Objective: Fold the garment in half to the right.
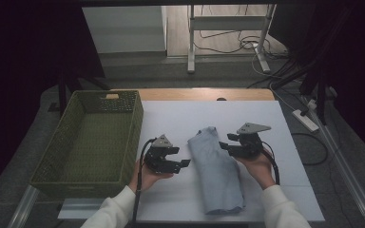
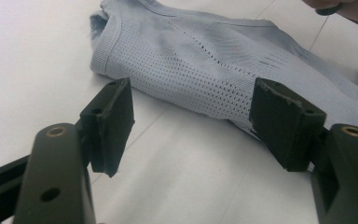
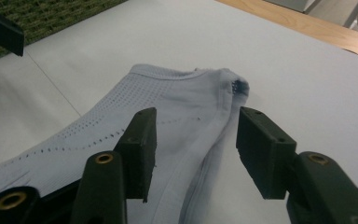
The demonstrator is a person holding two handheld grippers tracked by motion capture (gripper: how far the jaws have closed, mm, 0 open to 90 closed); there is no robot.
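Item 1: left tool [image 1: 184, 163], jaws spread and pinching nothing, is waiting just beside the folded grey garment [image 1: 217, 168].

Item 2: right tool [image 1: 224, 145], jaws spread over the garment's far edge, is likely freeing or regripping.

Item 3: green basket [image 1: 71, 180] is sitting beyond the left tool on the counter [image 1: 180, 118], probably the destination.

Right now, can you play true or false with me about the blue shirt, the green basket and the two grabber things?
1. The folded blue shirt lies on the white table. True.
2. The shirt is inside the green basket. False: it lies to the right of the basket, which holds nothing.
3. The left gripper has its jaws open, holding nothing. True.
4. The right gripper is pinching the shirt. False: its jaws stand apart above the cloth.
5. The shirt lies between the two grippers. True.
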